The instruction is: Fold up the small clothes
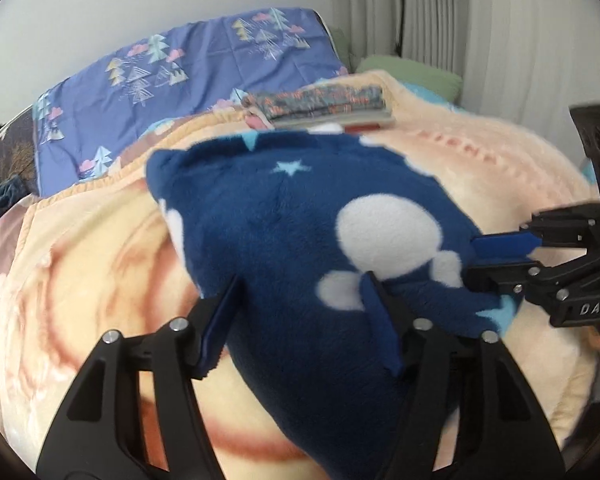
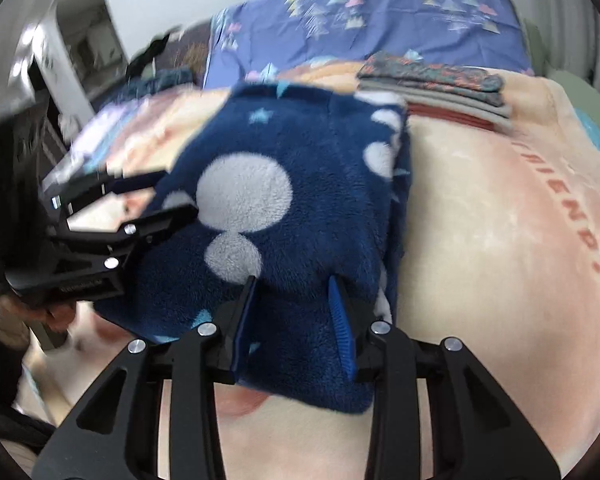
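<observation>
A navy fleece garment (image 1: 276,236) with white dots and pale stars lies folded on a peach blanket (image 1: 80,264); it also shows in the right wrist view (image 2: 300,216). My left gripper (image 1: 300,300) is open, its jaws astride the garment's near edge. It shows in the right wrist view (image 2: 168,196) at the garment's left side. My right gripper (image 2: 294,300) is open, with the garment's near right corner between its jaws. It shows in the left wrist view (image 1: 480,256) at the garment's right edge.
A stack of folded clothes (image 1: 320,110) sits on the blanket beyond the garment, also in the right wrist view (image 2: 436,88). A purple tree-print quilt (image 1: 172,80) lies behind it. A green pillow (image 1: 412,72) and curtains (image 1: 480,20) stand at the back right.
</observation>
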`<state>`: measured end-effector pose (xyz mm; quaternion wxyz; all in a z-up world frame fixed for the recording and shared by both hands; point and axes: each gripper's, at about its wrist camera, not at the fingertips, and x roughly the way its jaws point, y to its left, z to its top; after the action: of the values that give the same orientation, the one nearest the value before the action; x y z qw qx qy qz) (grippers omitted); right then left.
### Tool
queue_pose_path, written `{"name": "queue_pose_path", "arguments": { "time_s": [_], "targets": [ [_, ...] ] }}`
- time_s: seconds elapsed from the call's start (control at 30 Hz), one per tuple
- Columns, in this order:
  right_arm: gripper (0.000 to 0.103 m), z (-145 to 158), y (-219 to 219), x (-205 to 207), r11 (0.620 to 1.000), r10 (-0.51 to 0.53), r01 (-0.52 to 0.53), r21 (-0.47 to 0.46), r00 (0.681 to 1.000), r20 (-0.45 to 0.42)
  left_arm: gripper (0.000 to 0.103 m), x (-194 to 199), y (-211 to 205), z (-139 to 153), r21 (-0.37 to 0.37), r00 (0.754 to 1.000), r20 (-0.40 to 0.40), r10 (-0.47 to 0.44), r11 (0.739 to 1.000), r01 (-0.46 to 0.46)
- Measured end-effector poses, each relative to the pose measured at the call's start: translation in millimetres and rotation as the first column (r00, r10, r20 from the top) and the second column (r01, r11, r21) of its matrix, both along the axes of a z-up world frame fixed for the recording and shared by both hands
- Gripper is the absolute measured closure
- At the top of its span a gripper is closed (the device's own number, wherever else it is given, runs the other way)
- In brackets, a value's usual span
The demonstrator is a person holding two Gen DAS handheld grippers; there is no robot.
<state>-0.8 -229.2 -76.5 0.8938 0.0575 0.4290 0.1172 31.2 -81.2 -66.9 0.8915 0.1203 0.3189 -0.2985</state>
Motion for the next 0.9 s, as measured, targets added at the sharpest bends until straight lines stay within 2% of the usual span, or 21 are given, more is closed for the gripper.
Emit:
{"name": "queue_pose_path", "arguments": {
  "time_s": [0.07,0.1,0.13,0.17,0.2,0.27,0.3,0.4,0.5,0.63,0.7,0.73,0.8,0.83,0.9],
  "targets": [
    [0.067,12.1,-4.4,-14.6,1.0,0.004,-0.004,0.009,0.999,0.054,0.042,-14.7,4.2,8.6,-0.049,0.999,0.009,-0.041,0.998,0.041],
    [0.066,13.0,-4.0,-19.4,1.0,0.002,-0.001,-0.013,0.998,0.07,0.041,-22.1,3.7,8.1,-0.044,0.998,0.015,-0.062,0.997,0.062],
    [0.066,9.3,-3.7,-19.0,0.999,-0.002,0.004,-0.042,0.998,0.062,0.039,-27.1,1.7,4.0,-0.02,0.997,0.016,-0.072,0.997,0.073],
    [0.066,-6.2,-6.3,-13.9,0.998,-0.01,0.011,-0.06,1.0,0.016,0.036,-28.5,-4.8,-11.2,0.037,0.997,0.015,-0.079,0.996,0.079],
    [0.066,-20.3,-9.8,-9.1,0.999,-0.013,0.012,-0.049,1.0,-0.016,0.036,-28.8,-10.1,-21.8,0.062,0.996,0.024,-0.084,0.995,0.082],
    [0.066,-39.2,-14.2,-2.0,1.0,-0.019,0.018,-0.026,0.999,-0.031,0.036,-34.8,-22.3,-40.8,0.138,0.988,0.128,-0.086,0.988,0.068],
    [0.066,-35.6,-14.4,-1.4,0.999,-0.026,0.025,-0.031,0.999,-0.031,0.036,-37.2,-28.1,-39.3,0.162,0.986,0.148,-0.074,0.986,0.049],
    [0.064,-28.5,-9.2,-6.1,0.997,-0.037,0.036,-0.063,0.999,-0.02,0.035,-34.0,-27.7,-28.8,0.148,0.992,0.111,-0.055,0.988,0.038],
    [0.064,-26.9,-15.0,-8.3,0.999,-0.027,0.027,-0.027,0.999,-0.021,0.034,-38.5,-11.7,-15.8,0.099,0.995,0.087,-0.047,0.994,0.038],
    [0.064,-28.7,-20.4,-9.9,0.999,-0.04,0.04,0.011,0.999,-0.025,0.03,-66.8,17.4,-5.9,0.027,0.997,0.062,-0.036,0.999,0.034],
    [0.064,-27.8,-18.4,-9.9,0.999,-0.037,0.037,0.01,0.999,-0.024,0.025,-78.4,22.7,-14.3,0.051,0.997,0.031,-0.068,0.997,0.066],
    [0.064,-27.7,-17.9,-10.4,0.999,-0.036,0.036,0.009,0.999,-0.024,0.025,-81.7,20.7,-24.5,0.106,0.997,0.02,-0.069,0.992,0.066],
    [0.064,-28.3,-16.8,-11.0,0.999,-0.034,0.034,0.009,0.999,-0.023,0.025,-75.8,13.6,-47.3,0.227,1.0,0.018,-0.005,0.974,0.001],
    [0.064,-28.5,-16.8,-11.6,0.999,-0.033,0.033,0.01,0.999,-0.021,0.025,-70.9,12.4,-54.1,0.244,1.0,0.003,0.022,0.969,-0.022],
    [0.064,-29.3,-17.0,-11.9,0.999,-0.033,0.033,0.014,0.999,-0.017,0.025,-58.9,13.2,-55.9,0.174,0.997,-0.051,0.066,0.983,-0.056]
  ]
}}
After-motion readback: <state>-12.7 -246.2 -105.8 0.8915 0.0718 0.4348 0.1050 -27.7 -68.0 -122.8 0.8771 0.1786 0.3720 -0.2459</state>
